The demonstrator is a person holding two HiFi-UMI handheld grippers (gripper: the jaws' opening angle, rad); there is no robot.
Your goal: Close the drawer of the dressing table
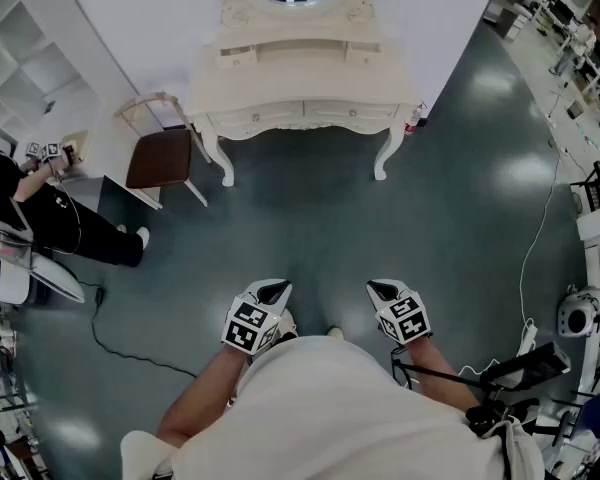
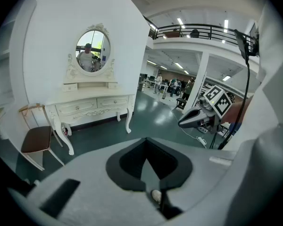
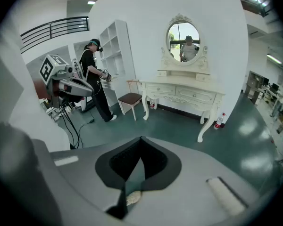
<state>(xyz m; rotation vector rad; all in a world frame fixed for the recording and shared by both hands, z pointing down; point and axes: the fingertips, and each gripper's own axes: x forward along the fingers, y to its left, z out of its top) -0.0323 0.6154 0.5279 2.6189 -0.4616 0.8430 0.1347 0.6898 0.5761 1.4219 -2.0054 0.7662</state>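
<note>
Left claw and right claw are being held clenched, empty, over the floor. Dressing table is being seen well apart ahead, against the wall; chair beside it.

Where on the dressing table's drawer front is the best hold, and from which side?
Probably the small knob centred on the drawer front, pinched side to side, coming straight from the dressing table's front across the floor: the rest of the panel looks flat and carved, offering no edge.
</note>
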